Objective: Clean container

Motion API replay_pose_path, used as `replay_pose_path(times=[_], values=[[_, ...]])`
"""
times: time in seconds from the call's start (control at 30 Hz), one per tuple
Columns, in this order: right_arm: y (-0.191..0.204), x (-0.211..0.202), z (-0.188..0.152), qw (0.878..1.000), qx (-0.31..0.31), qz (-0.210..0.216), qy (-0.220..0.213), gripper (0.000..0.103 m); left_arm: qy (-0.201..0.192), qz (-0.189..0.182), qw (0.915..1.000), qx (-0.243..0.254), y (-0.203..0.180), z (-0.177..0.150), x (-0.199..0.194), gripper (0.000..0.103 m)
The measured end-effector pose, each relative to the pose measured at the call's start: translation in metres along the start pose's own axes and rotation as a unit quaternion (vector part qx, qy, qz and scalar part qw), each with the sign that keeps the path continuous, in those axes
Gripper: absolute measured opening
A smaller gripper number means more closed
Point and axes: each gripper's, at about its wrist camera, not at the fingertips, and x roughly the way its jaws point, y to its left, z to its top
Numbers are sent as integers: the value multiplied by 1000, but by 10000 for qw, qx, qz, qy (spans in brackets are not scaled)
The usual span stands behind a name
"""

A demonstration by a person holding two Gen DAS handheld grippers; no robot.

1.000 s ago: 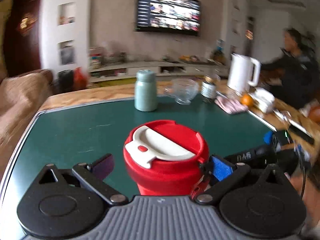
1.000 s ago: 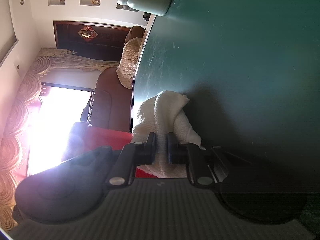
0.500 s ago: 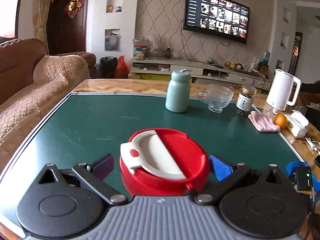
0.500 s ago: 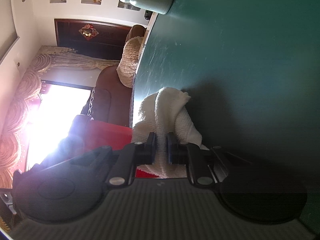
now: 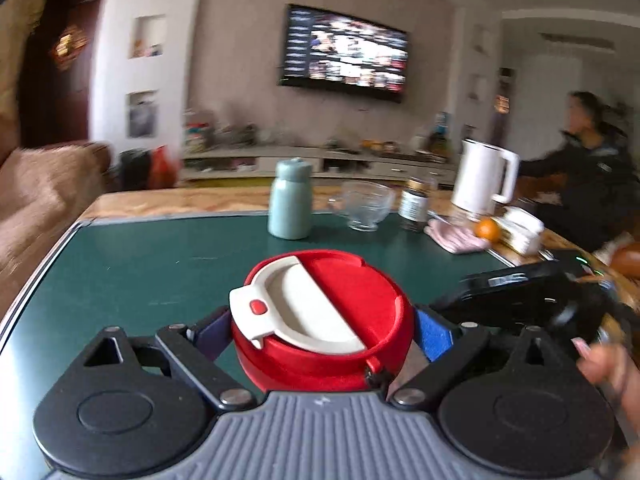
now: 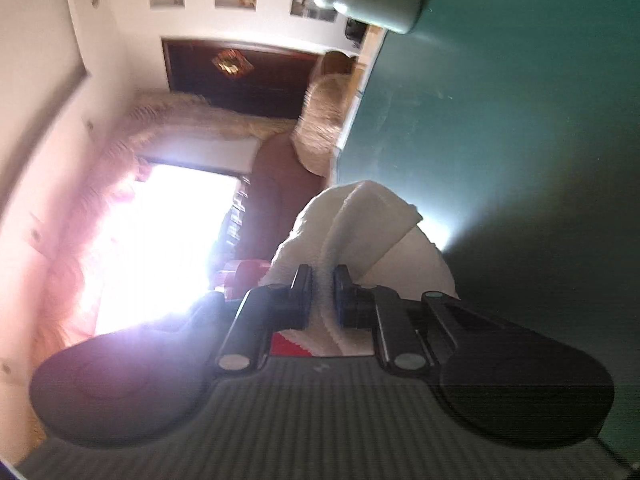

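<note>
Between the left tongs (image 5: 322, 334) stood the red cup (image 5: 324, 320) on the green counter (image 5: 132, 268), the jaws closing on its sides, pads at or nearly at the wall. The right tongs (image 6: 322, 296) were clenched on a white cloth (image 6: 360, 220) just beside it. An off-centre squeeze could tip the cup toward the pale bottle (image 5: 290, 200) beyond.

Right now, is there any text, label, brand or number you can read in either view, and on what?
None can be read.
TV: rows of tiles, blurred.
Jar: pale label, print too small.
Black device at right: pale marking, smeared.
Red container: no text shows on its lid.
Right wrist view: nothing written on cloth or mat.
</note>
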Motion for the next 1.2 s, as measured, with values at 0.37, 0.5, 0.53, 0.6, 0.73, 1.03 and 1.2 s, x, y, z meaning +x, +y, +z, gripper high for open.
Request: replay_pose_path(times=[0.37, 0.5, 0.53, 0.6, 0.73, 1.03, 1.2], values=[[31, 11, 6, 9987, -508, 38, 95, 15, 43, -782, 9936, 819, 8, -2, -5, 95], [4, 26, 13, 9970, -356, -668, 143, 15, 115, -941, 9891, 1130, 5, -2, -6, 95], [-5, 29, 12, 9970, -197, -728, 166, 15, 126, -965, 9878, 1212, 4, -2, -7, 95], [-8, 28, 12, 9974, -30, -698, 184, 15, 148, -1011, 9853, 1367, -1, -2, -7, 95], [23, 26, 19, 9995, -281, 69, 115, 15, 189, -1120, 9797, 1654, -7, 0, -5, 95], [0, 47, 23, 9984, -193, -517, 130, 15, 430, -868, 9865, 1324, -12, 13, 11, 98], [-1, 42, 19, 9984, -244, -502, 75, 15, 572, -499, 9954, 588, -11, 23, 11, 103]])
